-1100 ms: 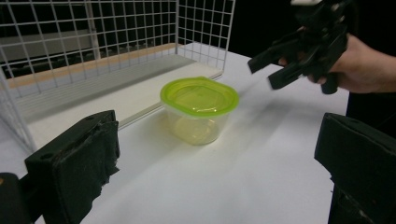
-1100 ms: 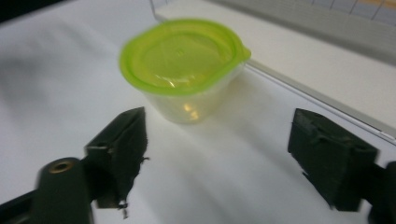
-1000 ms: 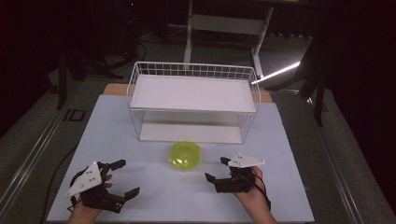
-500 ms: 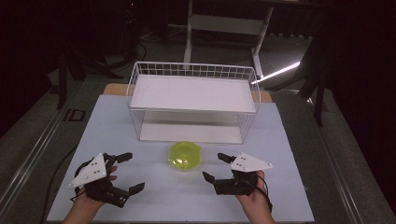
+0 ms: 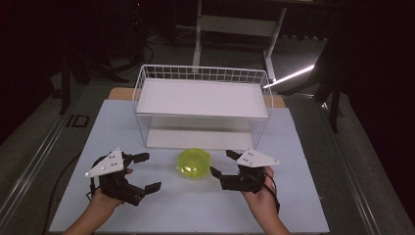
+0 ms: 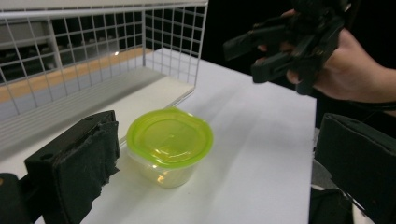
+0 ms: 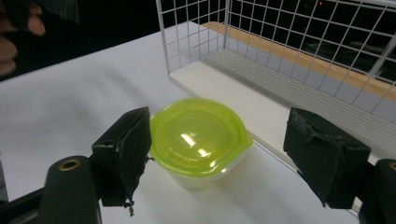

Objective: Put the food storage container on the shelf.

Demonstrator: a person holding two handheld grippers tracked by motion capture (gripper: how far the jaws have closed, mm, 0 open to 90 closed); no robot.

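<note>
Now we hold the right gripper (image 5: 221,164) gaping wide just beside the lidded green tub (image 5: 194,163), the left gripper (image 5: 147,172) equally spread on the tub's other side; the tub sits before the wire basket (image 5: 202,73)

A dark lab or studio: white table (image 5: 303,161), black surroundings, equipment stand (image 5: 240,24) behind.

The right gripper (image 7: 217,149) has its two black padded jaws spread wide apart, a small clear plastic tub with a round lime-green lid (image 7: 200,140) standing on the white tabletop (image 7: 70,102) between them, nearer the left jaw. Just behind the tub stands a white wire-grid rack (image 7: 299,42) with a white base board.
</note>
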